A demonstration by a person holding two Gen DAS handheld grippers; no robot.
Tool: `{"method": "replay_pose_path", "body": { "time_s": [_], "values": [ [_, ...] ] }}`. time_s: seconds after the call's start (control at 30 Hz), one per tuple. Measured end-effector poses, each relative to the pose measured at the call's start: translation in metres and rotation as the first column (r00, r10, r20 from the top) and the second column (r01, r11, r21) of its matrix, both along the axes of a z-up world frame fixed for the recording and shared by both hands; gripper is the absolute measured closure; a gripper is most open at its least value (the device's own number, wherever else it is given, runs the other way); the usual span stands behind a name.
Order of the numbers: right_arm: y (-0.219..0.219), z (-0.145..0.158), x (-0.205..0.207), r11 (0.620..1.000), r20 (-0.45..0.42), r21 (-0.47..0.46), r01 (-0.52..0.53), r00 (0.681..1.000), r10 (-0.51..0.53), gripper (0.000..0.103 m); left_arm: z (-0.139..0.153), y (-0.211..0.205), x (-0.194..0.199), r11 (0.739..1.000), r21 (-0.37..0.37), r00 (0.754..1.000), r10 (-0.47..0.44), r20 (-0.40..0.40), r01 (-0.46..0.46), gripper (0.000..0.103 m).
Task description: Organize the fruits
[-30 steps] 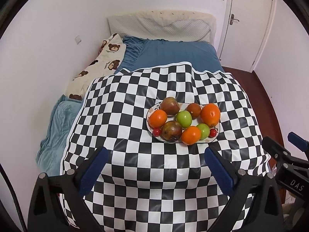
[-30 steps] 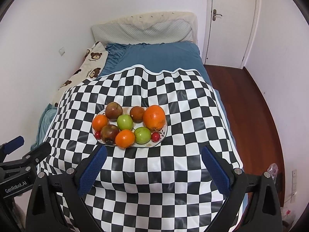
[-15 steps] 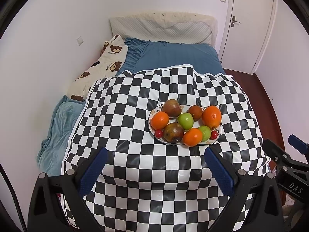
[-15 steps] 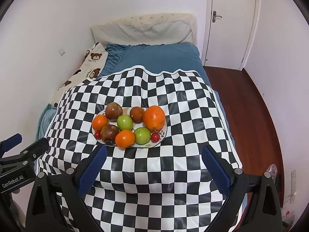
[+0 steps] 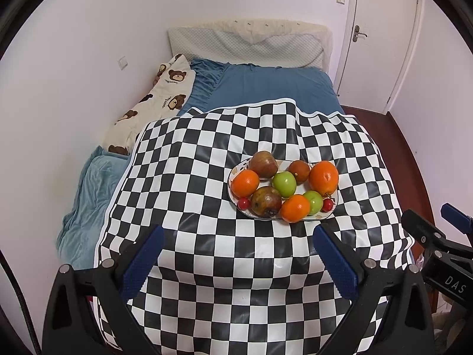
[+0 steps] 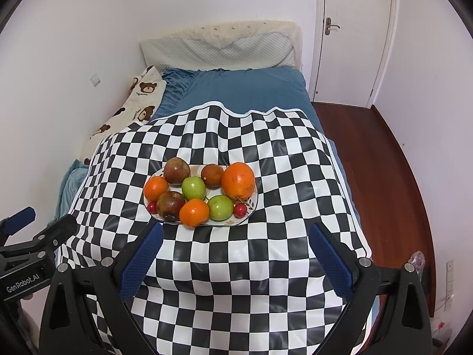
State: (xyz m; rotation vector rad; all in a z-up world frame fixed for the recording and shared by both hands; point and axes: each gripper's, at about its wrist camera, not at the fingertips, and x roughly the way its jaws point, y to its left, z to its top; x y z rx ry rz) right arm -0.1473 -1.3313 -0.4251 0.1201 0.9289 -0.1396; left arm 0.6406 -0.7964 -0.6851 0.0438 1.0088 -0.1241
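A white patterned plate [image 5: 238, 169] [image 6: 251, 204] sits on a black-and-white checkered cloth [image 5: 192, 177] [image 6: 295, 177] spread over a bed. It carries several fruits: a large orange [image 5: 323, 178] [image 6: 238, 181], two smaller oranges, two green apples [image 5: 284, 184] [image 6: 193, 188], reddish-brown apples [image 5: 263, 164] [image 6: 176, 171] and two small red fruits [image 5: 244, 203] [image 6: 240, 209]. My left gripper [image 5: 236, 261] hangs open above the cloth's near part, short of the plate. My right gripper [image 6: 235, 259] is open too, just short of the plate, nothing between its fingers.
Beyond the cloth lie a blue bedsheet [image 5: 266, 88], a pale pillow [image 5: 248, 46] and a bear-print pillow [image 5: 153, 106] along the left wall. A white door [image 6: 351, 35] and wooden floor [image 6: 381, 159] are on the right. Each gripper shows at the other view's edge.
Both grippers have eased slightly back and up, so the plate sits a little lower in both views. Both stay open; no fruit has moved.
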Motion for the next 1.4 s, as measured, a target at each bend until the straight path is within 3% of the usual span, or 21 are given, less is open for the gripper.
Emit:
{"method": "replay_pose_path", "body": {
  "time_s": [1.4],
  "values": [
    [0.0065,0.0031,0.0004,1.000,0.001,0.014,-0.011,1.000,0.011,0.002,0.0017,-0.0004,-0.0002,1.000,0.002,1.000,0.000,0.002,0.000,0.000]
  ]
}}
